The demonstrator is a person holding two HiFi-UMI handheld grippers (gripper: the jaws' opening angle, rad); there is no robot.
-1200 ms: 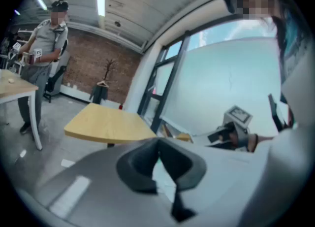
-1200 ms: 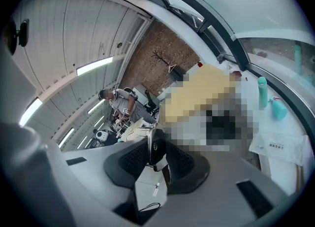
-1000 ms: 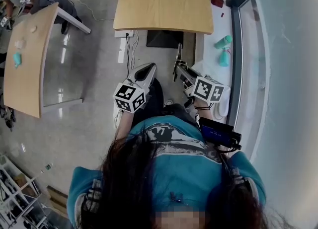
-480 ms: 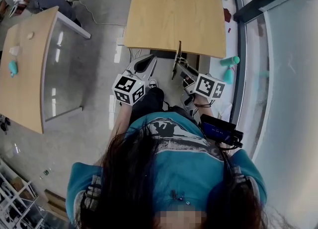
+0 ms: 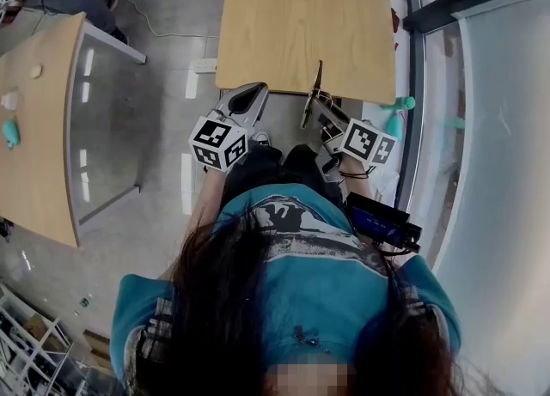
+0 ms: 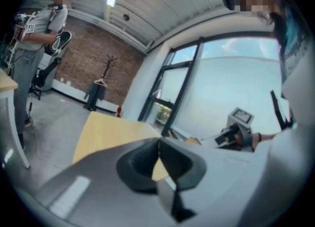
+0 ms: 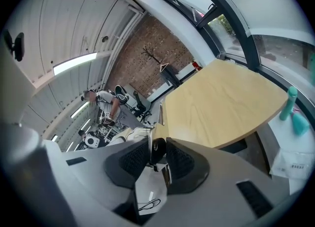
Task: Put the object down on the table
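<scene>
My right gripper [image 5: 312, 111] is shut on a thin dark object [image 5: 317, 78] that stands up between its jaws, just at the near edge of the wooden table [image 5: 301, 16]. In the right gripper view the pads of the right gripper [image 7: 158, 143] press on the object's black round part [image 7: 157, 152], and a white tag [image 7: 149, 190] hangs below it. The table [image 7: 221, 108] lies ahead and below. My left gripper [image 5: 245, 98] hovers beside it at the same table edge. In the left gripper view its jaws [image 6: 158, 145] meet at the tips with nothing between them.
A second wooden table [image 5: 34, 128] stands at the left with a teal item [image 5: 9, 133] on it. Teal bottles [image 5: 400, 104] sit on the sill by the glass wall at the right. A person [image 6: 39, 39] stands far off to the left.
Both grippers have come forward from over the floor to the near edge of the table. The right gripper's hold on the object is unchanged.
</scene>
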